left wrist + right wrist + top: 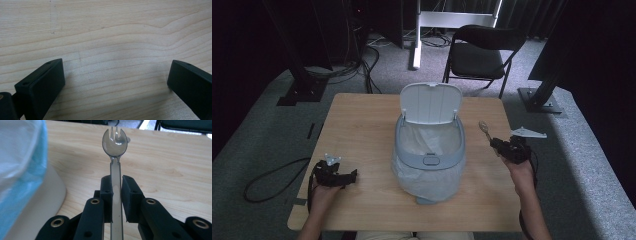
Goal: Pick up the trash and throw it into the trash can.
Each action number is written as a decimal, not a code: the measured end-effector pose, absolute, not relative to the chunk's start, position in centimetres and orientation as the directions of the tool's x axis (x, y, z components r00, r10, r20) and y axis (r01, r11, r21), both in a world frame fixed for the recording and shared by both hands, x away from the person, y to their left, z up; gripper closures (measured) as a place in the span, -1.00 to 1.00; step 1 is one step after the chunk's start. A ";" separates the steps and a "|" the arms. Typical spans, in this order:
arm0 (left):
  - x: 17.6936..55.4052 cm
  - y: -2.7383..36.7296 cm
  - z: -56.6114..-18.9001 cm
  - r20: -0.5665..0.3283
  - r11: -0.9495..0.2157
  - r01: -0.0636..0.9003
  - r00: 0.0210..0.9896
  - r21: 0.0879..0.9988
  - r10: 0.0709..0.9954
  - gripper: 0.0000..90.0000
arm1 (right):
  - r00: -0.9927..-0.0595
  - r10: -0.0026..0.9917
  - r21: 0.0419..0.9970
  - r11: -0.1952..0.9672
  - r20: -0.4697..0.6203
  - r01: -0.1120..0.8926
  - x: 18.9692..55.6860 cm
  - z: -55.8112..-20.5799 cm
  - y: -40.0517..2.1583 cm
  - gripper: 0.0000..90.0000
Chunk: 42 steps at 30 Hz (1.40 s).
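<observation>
A small grey-blue bin (430, 150) lined with a white bag stands in the middle of the wooden table (362, 120), its white lid (431, 102) tipped up and open. My right gripper (497, 143) is to the right of the bin, shut on the handle of a clear plastic spork (484, 128) whose head points away from me. In the right gripper view the spork (115, 157) stands upright between the jaws, with the bin's edge (25, 170) at the left. My left gripper (351, 175) rests low at the table's front left, open over bare wood (112, 50).
A black folding chair (479, 52) stands beyond the table's far edge. Cables (267, 182) trail on the grey carpet to the left. Black stand legs (302, 85) and a metal base (542, 100) flank the table.
</observation>
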<state>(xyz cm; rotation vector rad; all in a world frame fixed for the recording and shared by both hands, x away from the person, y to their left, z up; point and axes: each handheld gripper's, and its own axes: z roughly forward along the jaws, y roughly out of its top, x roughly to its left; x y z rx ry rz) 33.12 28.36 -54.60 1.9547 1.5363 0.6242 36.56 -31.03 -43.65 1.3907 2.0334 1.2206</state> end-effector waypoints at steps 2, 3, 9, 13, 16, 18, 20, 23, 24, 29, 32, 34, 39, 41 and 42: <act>33.1 28.4 -54.6 0.013 -0.177 0.707 0.231 0.685 0.973 -0.97 | -0.434 0.889 0.832 0.130 0.142 0.539 36.1 -43.0 -31.1 0.77; 33.1 28.4 -54.6 0.013 -0.177 0.707 0.231 0.685 0.973 -0.97 | -0.435 0.890 0.835 0.131 0.138 0.534 35.9 -42.7 -31.1 0.77; 33.1 28.4 -54.6 0.014 -0.177 0.707 0.231 0.685 0.973 -0.97 | -0.444 0.885 0.858 0.118 0.138 0.501 34.8 -40.3 -31.4 0.77; 33.1 28.3 -54.6 0.013 -0.176 0.707 0.229 0.685 0.973 -0.97 | -0.472 0.873 0.878 0.124 0.125 0.462 34.0 -38.4 -31.0 0.77; 33.1 28.3 -54.6 0.013 -0.176 0.707 0.229 0.685 0.973 -0.97 | -0.482 0.869 0.889 0.126 0.116 0.441 33.6 -37.4 -30.7 0.77; 33.1 28.3 -54.6 0.014 -0.176 0.707 0.229 0.685 0.973 -0.97 | -0.491 0.865 0.898 0.130 0.105 0.421 33.2 -36.4 -30.4 0.77; 33.1 28.3 -54.6 0.013 -0.176 0.707 0.229 0.685 0.973 -0.97 | -0.511 0.855 0.908 0.139 0.091 0.395 32.8 -35.4 -30.0 0.77; 33.1 28.3 -54.6 0.013 -0.176 0.707 0.229 0.685 0.973 -0.97 | -0.545 0.835 0.921 0.151 0.077 0.360 32.2 -34.1 -29.2 0.77; 33.1 28.3 -54.6 0.013 -0.176 0.707 0.229 0.685 0.973 -0.97 | -0.559 0.825 0.924 0.150 0.078 0.351 32.0 -33.6 -29.0 0.77; 33.1 28.3 -54.6 0.013 -0.176 0.707 0.229 0.685 0.973 -0.97 | -0.604 0.794 0.940 0.150 0.070 0.306 31.2 -31.8 -27.6 0.77; 33.1 28.3 -54.6 0.013 -0.176 0.707 0.229 0.685 0.973 -0.97 | -0.634 0.771 0.946 0.155 0.065 0.286 31.0 -31.0 -26.7 0.77; 33.1 28.3 -54.6 0.013 -0.176 0.707 0.229 0.685 0.973 -0.97 | -0.652 0.756 0.947 0.163 0.059 0.275 30.9 -30.7 -26.0 0.77; 33.1 28.3 -54.6 0.013 -0.176 0.707 0.229 0.685 0.973 -0.97 | -0.700 0.712 0.952 0.173 0.057 0.253 30.9 -29.9 -24.5 0.77; 33.1 28.3 -54.6 0.013 -0.176 0.707 0.229 0.685 0.973 -0.97 | -0.721 0.691 0.955 0.173 0.055 0.239 30.9 -29.4 -23.5 0.77; 33.1 28.3 -54.6 0.013 -0.176 0.707 0.229 0.685 0.973 -0.97 | -0.721 0.691 0.955 0.173 0.055 0.239 30.9 -29.4 -23.5 0.77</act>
